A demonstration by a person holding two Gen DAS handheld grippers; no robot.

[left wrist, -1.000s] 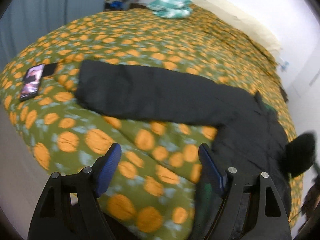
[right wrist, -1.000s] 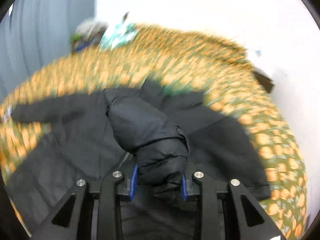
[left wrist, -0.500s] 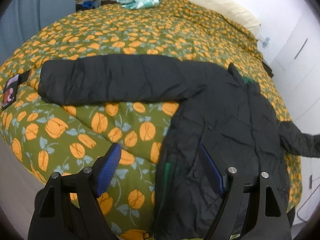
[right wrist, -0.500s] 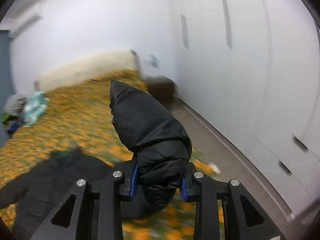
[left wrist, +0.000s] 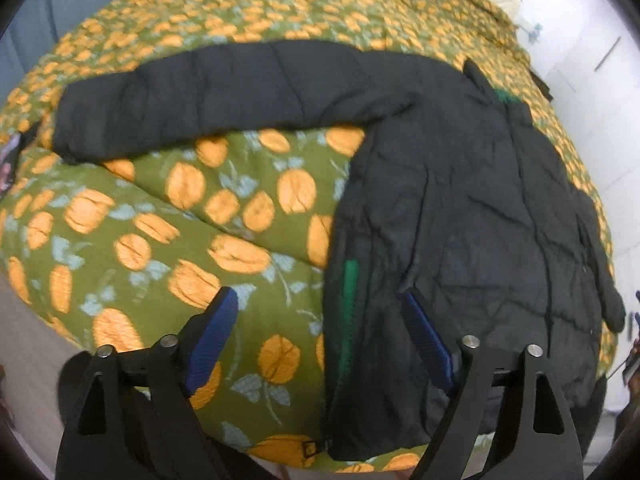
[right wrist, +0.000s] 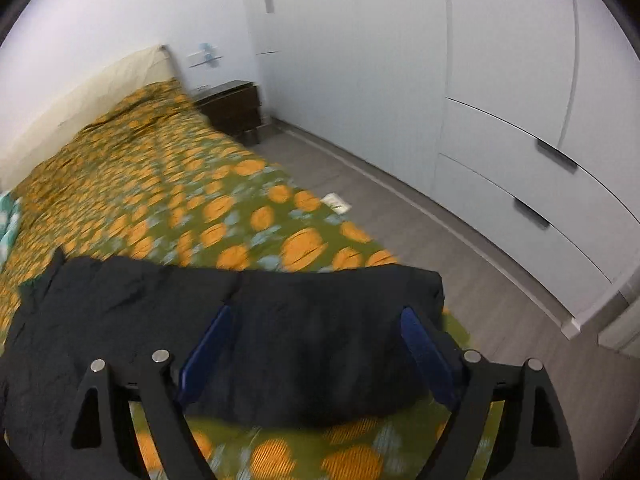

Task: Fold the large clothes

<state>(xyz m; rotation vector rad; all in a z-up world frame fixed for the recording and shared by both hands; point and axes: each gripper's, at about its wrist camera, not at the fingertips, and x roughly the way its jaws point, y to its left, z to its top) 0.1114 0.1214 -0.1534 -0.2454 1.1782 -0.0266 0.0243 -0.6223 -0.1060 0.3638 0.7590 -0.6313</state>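
Observation:
A black puffer jacket (left wrist: pixel 460 208) lies spread on a bed with an orange-and-green cover (left wrist: pixel 168 216). Its left sleeve (left wrist: pixel 216 92) stretches out across the cover, and a green lining strip shows at its near edge. My left gripper (left wrist: pixel 318 312) hovers above the jacket's left side, jaws opening wide, nothing between them. In the right wrist view the other sleeve (right wrist: pixel 320 320) lies flat towards the bed's right edge. My right gripper (right wrist: pixel 316 328) hangs over it, jaws opening, pads apart from the cloth.
A dark nightstand (right wrist: pixel 232 108) stands by the headboard. White wardrobe doors and drawers (right wrist: pixel 520 140) line the right wall across a strip of grey floor (right wrist: pixel 432 236). A phone (left wrist: pixel 8 164) lies at the bed's left edge, and folded cloth sits near the pillows.
My right gripper carried the sleeve out to the right, let go of it and now stands wide above it. My left gripper moved closer to the jacket's body.

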